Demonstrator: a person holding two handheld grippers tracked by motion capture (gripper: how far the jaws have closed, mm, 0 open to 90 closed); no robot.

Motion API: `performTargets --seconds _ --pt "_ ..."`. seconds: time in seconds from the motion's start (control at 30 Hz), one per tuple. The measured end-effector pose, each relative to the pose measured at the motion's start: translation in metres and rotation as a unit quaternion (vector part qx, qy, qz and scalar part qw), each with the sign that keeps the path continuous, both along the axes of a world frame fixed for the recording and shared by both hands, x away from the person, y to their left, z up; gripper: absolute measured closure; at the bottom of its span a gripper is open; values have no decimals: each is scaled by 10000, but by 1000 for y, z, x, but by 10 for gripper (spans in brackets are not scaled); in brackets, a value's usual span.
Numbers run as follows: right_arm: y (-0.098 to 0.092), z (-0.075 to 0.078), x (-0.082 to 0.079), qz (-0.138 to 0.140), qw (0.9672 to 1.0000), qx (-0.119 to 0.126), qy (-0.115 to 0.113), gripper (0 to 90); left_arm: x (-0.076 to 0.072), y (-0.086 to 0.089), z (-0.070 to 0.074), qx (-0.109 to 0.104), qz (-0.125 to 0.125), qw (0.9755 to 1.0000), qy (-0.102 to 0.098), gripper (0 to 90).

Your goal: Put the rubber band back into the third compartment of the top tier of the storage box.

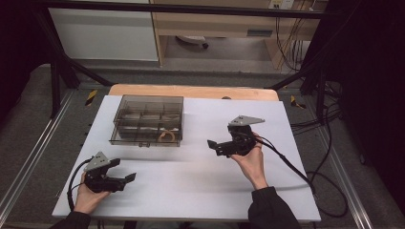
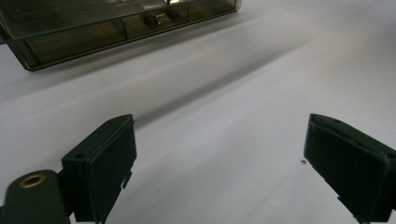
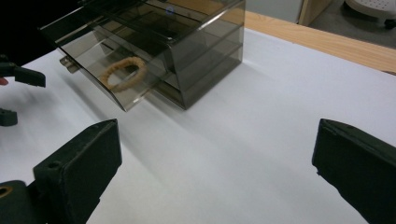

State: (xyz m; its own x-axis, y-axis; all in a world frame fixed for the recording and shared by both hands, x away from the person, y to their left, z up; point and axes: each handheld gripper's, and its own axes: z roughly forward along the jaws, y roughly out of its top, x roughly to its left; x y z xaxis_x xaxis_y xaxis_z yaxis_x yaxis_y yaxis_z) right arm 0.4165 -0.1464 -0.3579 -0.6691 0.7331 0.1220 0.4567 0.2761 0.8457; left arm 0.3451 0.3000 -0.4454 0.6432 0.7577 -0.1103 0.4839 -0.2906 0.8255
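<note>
A smoky see-through drawer box (image 1: 148,119) stands on the white table top (image 1: 191,186), left of the middle. Its front right drawer is pulled out a little and holds a beige ring (image 1: 167,137), also clear in the right gripper view (image 3: 122,72). My left gripper (image 1: 128,179) rests near the front left corner, open, with bare table between its jaws (image 2: 219,154). My right gripper (image 1: 212,145) hovers to the right of the box (image 3: 187,51), pointing left at it, open and holding nothing (image 3: 219,158).
A wooden table edge (image 1: 191,90) shows behind the white sheet. Black cables (image 1: 296,167) trail from the right gripper over the table's right side. Black frame bars (image 1: 62,71) stand at the back corners. The left gripper's tips (image 3: 23,77) show far left in the right gripper view.
</note>
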Motion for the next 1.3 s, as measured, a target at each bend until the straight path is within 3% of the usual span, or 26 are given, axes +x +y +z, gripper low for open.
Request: performTargets --seconds 0.47,0.97,1.3 --pt "-56 -26 -20 11 9998 207 -78 6 0 -1 0 20 -14 10000 9 91" --pt "-99 -67 -42 82 9999 78 126 7 0 -1 -1 39 -34 10000 17 91" --pt "-124 -86 -55 0 9995 183 272 7 0 -2 -2 71 -76 9999 37 92"
